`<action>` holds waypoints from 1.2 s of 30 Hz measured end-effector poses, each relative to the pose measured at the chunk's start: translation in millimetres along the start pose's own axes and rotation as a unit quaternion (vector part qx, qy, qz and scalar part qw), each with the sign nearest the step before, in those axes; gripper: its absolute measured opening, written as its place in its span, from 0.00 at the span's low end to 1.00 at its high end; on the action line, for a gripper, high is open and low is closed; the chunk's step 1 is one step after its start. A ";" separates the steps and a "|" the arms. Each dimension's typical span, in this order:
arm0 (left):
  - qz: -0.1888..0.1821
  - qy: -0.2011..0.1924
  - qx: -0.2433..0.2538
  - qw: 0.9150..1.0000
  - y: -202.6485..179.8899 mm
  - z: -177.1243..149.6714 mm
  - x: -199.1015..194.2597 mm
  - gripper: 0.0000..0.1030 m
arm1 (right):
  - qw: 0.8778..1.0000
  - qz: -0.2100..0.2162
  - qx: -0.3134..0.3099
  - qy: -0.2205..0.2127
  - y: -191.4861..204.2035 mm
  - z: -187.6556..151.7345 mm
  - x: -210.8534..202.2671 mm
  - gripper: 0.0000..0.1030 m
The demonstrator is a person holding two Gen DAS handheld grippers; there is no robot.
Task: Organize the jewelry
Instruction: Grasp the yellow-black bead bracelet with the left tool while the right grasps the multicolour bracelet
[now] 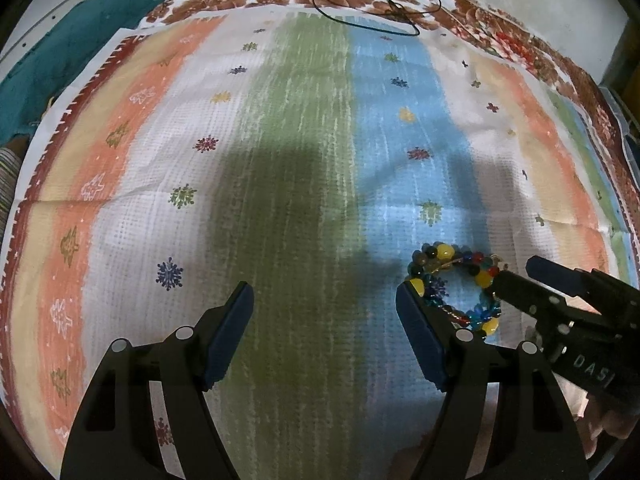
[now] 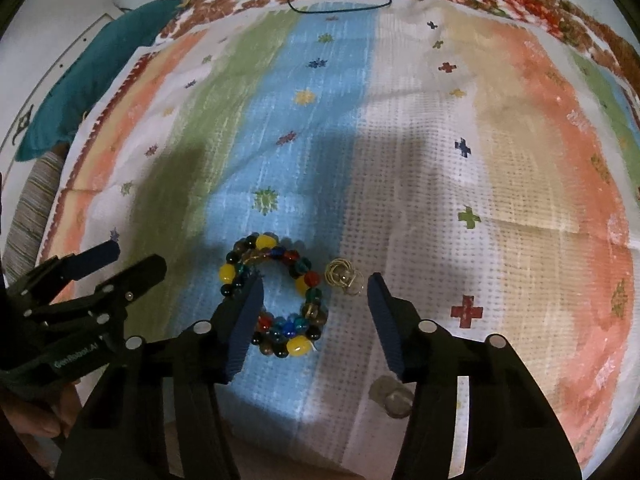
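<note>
Two grippers hang low over a striped cloth (image 2: 440, 184), both tilted steeply down. Bracelet (image 2: 276, 300), a coil of mixed beads, lies flat on the blue stripe; a small wire piece (image 2: 344, 278), maybe a ring or earring, sits just beside it on the white stripe, perhaps touching. Right gripper (image 2: 316, 300) has jaws partly spread, nothing pinched: its left finger stands over the bracelet's inner edge, its right finger just beyond the wire piece, so both items fall in the gap. Left gripper (image 1: 324, 300) is wide and empty over the green stripe, its right finger beside the bracelet's near rim. Step in hand, as I judge it: lining up a first pick, with nothing sorted yet. Next move calls for choosing one item; closing as placed would likely catch bracelet and wire piece together, so a sideways shift looks wise. Beads may roll or slip from the pads. A dull round thing (image 2: 394, 398) lies nearer the camera, unidentified. Room is ample: open cloth ahead, cords (image 2: 340, 4) at the far edge, cloth's near edge close under the grippers.
</note>
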State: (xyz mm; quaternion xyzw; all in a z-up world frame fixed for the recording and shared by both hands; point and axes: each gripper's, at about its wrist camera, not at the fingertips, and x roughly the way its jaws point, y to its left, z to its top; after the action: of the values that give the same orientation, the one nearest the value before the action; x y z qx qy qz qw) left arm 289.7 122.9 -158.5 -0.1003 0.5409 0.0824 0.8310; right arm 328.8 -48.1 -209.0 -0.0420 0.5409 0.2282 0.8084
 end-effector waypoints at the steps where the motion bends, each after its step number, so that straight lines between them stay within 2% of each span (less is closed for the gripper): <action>1: 0.001 0.001 0.002 1.000 -0.6 0.0 0.9 0.71 | 1.000 0.002 -0.001 0.005 0.1 0.7 2.5 0.41; 8: 0.000 -0.003 0.013 1.000 -5.3 0.4 0.7 0.71 | 0.999 0.015 0.000 0.033 -0.6 -0.7 13.0 0.21; 18: -0.006 -0.006 0.032 0.999 -16.6 -2.2 -0.1 0.71 | 0.999 0.027 -0.003 0.043 -1.1 -2.9 17.5 0.11; 30: 0.005 -0.003 0.031 1.000 -13.0 -2.3 3.3 0.71 | 1.000 0.020 -0.010 0.021 -3.4 -3.0 6.3 0.10; 36: -0.002 0.006 0.029 1.000 -16.2 -3.1 6.3 0.71 | 1.000 0.024 -0.007 0.008 -5.8 -1.8 -10.1 0.10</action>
State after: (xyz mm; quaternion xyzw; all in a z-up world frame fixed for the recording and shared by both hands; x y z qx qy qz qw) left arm 293.4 106.7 -164.3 -0.0778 0.5480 0.0642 0.8304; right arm 326.5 -57.1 -201.7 -0.0366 0.5468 0.2513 0.7978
